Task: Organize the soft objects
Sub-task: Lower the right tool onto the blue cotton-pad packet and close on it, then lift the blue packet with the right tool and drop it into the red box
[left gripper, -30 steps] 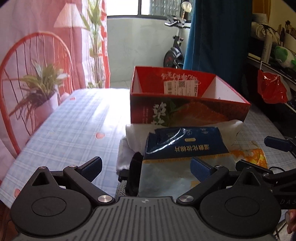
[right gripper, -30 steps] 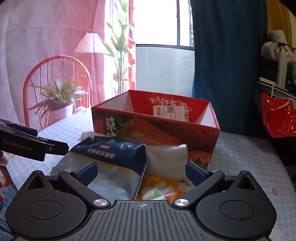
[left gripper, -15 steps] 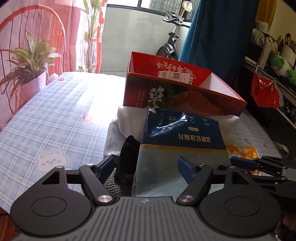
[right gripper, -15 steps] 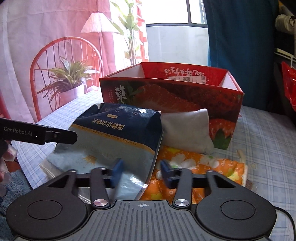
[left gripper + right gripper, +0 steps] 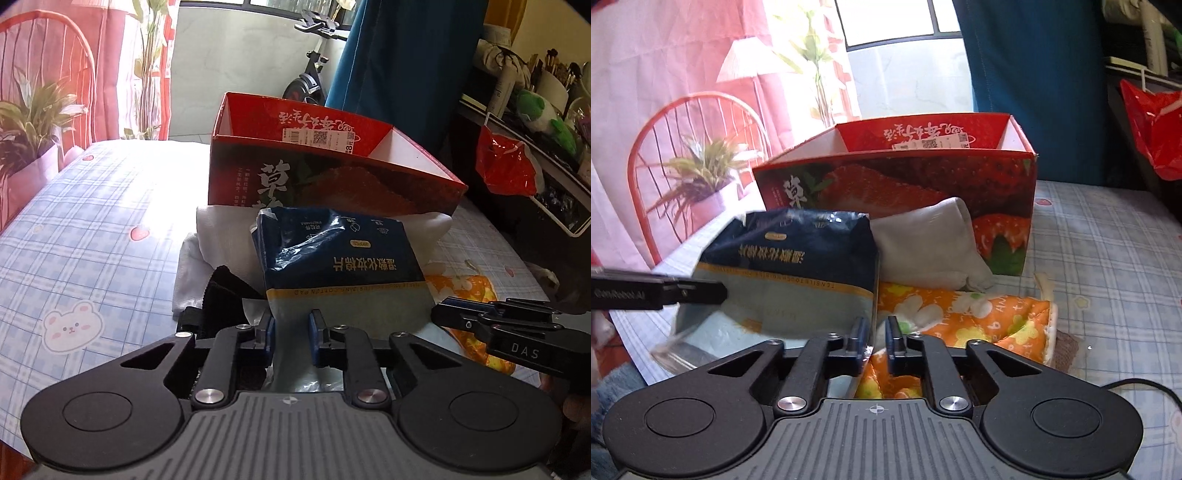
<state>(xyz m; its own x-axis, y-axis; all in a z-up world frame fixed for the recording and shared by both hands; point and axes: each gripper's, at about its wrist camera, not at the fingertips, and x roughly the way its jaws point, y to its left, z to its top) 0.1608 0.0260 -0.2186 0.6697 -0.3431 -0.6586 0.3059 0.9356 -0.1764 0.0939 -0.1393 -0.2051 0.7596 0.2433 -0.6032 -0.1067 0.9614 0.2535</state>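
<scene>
Both claws have just squeezed in on the blue pack (image 5: 340, 269): the left claw (image 5: 291, 325) pinches its near edge, the right claw (image 5: 875, 330) its side edge. Both tilt down. The red box (image 5: 332, 177) sits at 12 o'clock

Glossy crinkled plastic film on the cotton-pad pack (image 5: 340, 258). Printed cardboard, slight sheen outside, matt white inside, for the red box (image 5: 332, 177). Soft matt white cloth (image 5: 927, 240) at the pack's three o'clock. Quilted orange floral fabric (image 5: 964, 314). Checked woven tablecloth (image 5: 92, 236). Matt black plastic, ribbed, on the left gripper (image 5: 291, 332).
</scene>
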